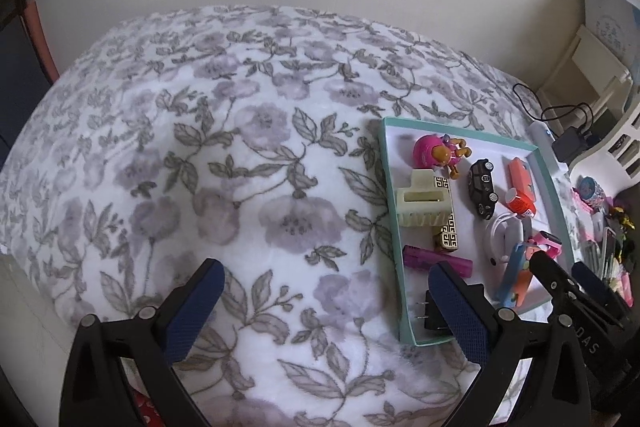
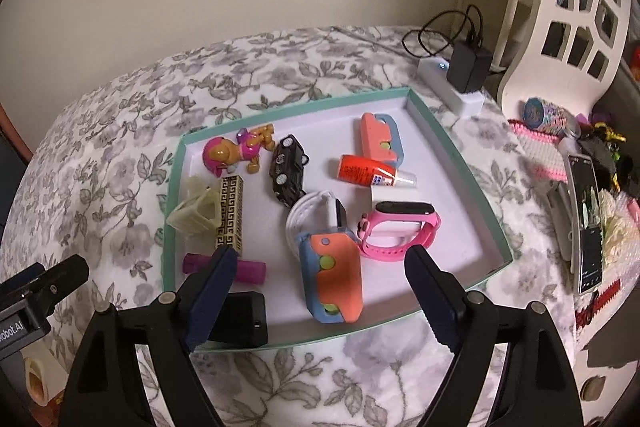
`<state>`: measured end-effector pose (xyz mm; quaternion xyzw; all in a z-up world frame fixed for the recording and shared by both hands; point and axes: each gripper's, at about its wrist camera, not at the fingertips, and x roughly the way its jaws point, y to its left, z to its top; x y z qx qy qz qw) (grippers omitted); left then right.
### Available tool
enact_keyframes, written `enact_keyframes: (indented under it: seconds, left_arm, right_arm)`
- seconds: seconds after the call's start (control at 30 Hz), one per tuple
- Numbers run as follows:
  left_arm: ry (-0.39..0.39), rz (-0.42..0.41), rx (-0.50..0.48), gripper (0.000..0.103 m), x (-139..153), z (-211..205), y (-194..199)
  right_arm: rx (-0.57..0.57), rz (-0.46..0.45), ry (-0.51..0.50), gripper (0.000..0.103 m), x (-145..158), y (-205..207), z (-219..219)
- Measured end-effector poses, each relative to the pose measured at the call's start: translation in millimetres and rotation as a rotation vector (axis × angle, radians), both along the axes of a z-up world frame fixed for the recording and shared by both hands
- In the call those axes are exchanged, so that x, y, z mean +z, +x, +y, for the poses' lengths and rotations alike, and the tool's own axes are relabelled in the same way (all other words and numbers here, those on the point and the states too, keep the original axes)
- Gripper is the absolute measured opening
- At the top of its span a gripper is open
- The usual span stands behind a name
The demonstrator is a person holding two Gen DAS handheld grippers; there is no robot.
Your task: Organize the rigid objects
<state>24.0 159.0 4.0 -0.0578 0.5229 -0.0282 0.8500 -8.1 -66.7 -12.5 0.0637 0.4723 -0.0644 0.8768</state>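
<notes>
Hovering wide open and empty, right gripper [image 2: 316, 291] sits over near edge of teal tray [image 2: 460, 163], above orange-blue case [image 2: 336, 279]. Left gripper [image 1: 324, 301] also spread, gripping nothing, over floral blanket [image 1: 200, 147] left of tray. Pink watch [image 2: 400, 231], black car [image 2: 288, 167], glue bottle [image 2: 360, 167] lie inside tray.

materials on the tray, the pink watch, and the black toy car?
Tray: looks like cardboard, a matte teal rim with a white liner and sharp folded corners.
Pink watch: the strap looks like soft silicone, matte and curled in a loop; its face is glossy black, glass or plastic.
Black toy car: glossy painted shell, die-cast metal or hard plastic; I cannot tell which.
</notes>
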Motion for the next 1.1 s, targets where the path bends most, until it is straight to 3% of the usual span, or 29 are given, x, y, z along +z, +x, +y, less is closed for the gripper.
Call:
enact_keyframes:
  seconds: [0.3,1.1]
  left_arm:
    - [0.055,-0.018,0.039,0.103,5,8,-7]
    - [0.061,-0.012,0.062,0.103,4,14,-7]
  right_arm:
    - [0.036,-0.054,0.016,0.086,13,-5,14]
    - [0.018,-0.083,0.007,0.086,17,-8,20]
